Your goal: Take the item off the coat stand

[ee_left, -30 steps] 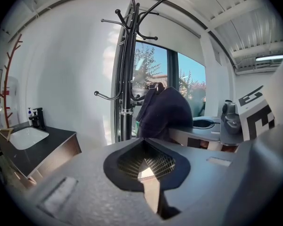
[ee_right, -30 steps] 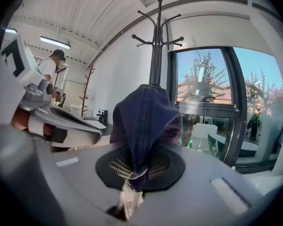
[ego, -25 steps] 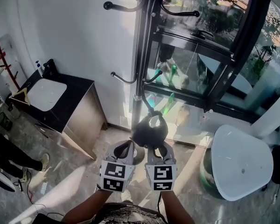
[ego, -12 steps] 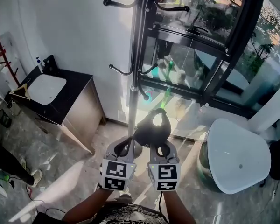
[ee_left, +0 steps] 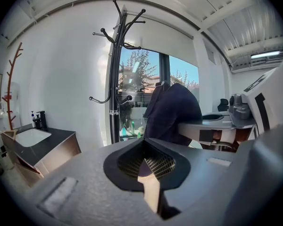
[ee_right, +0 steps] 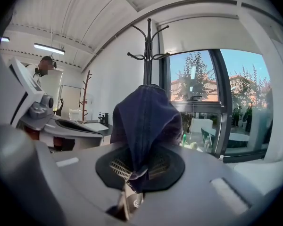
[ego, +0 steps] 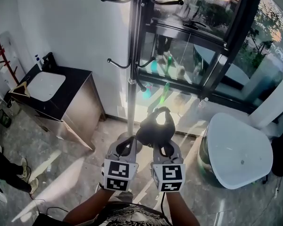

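Note:
A dark navy cap (ego: 155, 128) hangs free in front of the black coat stand (ego: 132, 65), clear of its low hooks. My right gripper (ego: 164, 149) is shut on the cap; in the right gripper view the cloth (ee_right: 146, 121) bunches up out of the closed jaws of that gripper (ee_right: 132, 173), with the coat stand (ee_right: 149, 55) behind it. My left gripper (ego: 128, 146) sits just left of the cap, shut, with nothing in it. In the left gripper view that gripper (ee_left: 148, 168) has only its own closed jaws in front, the cap (ee_left: 172, 112) is to the right and the coat stand (ee_left: 115, 79) is ahead.
A black-topped cabinet with a white basin (ego: 45, 86) stands at the left wall. A white round seat (ego: 238, 149) is at the right. Glass window panels (ego: 193, 51) run behind the stand. A person's legs (ego: 4, 166) show at far left.
The cap was by the stand's low hook a second ago; now it is off and clear of it. Both grippers have drawn back from the stand together.

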`<state>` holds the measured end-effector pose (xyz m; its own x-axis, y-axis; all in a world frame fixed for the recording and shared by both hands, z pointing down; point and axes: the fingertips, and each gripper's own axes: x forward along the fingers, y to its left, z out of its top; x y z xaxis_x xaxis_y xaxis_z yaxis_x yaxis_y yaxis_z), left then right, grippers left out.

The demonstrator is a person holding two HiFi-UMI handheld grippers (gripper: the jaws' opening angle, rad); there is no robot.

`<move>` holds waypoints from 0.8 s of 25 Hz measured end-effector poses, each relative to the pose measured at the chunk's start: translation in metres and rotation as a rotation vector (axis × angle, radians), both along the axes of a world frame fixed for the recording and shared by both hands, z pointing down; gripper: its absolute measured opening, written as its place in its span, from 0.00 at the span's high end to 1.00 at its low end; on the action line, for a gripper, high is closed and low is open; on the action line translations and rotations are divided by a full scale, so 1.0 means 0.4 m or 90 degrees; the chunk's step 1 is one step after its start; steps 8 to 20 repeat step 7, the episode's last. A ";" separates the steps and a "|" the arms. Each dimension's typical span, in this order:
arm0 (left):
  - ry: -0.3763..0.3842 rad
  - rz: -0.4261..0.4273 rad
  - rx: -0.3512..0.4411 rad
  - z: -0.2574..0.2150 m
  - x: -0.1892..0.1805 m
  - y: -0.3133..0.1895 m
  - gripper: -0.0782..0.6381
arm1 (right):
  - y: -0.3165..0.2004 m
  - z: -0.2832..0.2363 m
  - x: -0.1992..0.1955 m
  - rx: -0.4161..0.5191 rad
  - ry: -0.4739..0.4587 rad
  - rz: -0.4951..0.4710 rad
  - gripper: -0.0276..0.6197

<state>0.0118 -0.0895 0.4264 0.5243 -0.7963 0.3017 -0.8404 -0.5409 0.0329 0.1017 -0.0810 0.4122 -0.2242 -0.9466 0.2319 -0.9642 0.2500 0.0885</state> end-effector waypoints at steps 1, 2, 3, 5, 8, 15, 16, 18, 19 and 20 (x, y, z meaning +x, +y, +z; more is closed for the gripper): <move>0.000 0.000 0.000 0.001 0.001 0.003 0.89 | 0.003 -0.001 0.002 0.000 0.000 0.000 0.92; 0.000 0.000 -0.001 0.001 0.002 0.005 0.89 | 0.005 -0.001 0.003 0.000 0.000 0.001 0.92; 0.000 0.000 -0.001 0.001 0.002 0.007 0.89 | 0.007 0.000 0.004 0.000 0.000 0.001 0.92; 0.000 -0.001 -0.001 0.000 0.003 0.010 0.89 | 0.012 0.000 0.005 -0.001 0.000 0.001 0.92; 0.000 0.000 -0.001 -0.001 0.004 0.014 0.89 | 0.017 -0.002 0.007 0.001 0.000 0.002 0.92; 0.000 0.000 -0.001 -0.001 0.004 0.014 0.89 | 0.017 -0.002 0.007 0.001 0.000 0.002 0.92; 0.000 0.000 -0.001 -0.001 0.004 0.014 0.89 | 0.017 -0.002 0.007 0.001 0.000 0.002 0.92; 0.000 0.000 -0.001 -0.001 0.004 0.014 0.89 | 0.017 -0.002 0.007 0.001 0.000 0.002 0.92; 0.000 0.000 -0.001 -0.001 0.004 0.014 0.89 | 0.017 -0.002 0.007 0.001 0.000 0.002 0.92; 0.000 0.000 -0.001 -0.001 0.004 0.014 0.89 | 0.017 -0.002 0.007 0.001 0.000 0.002 0.92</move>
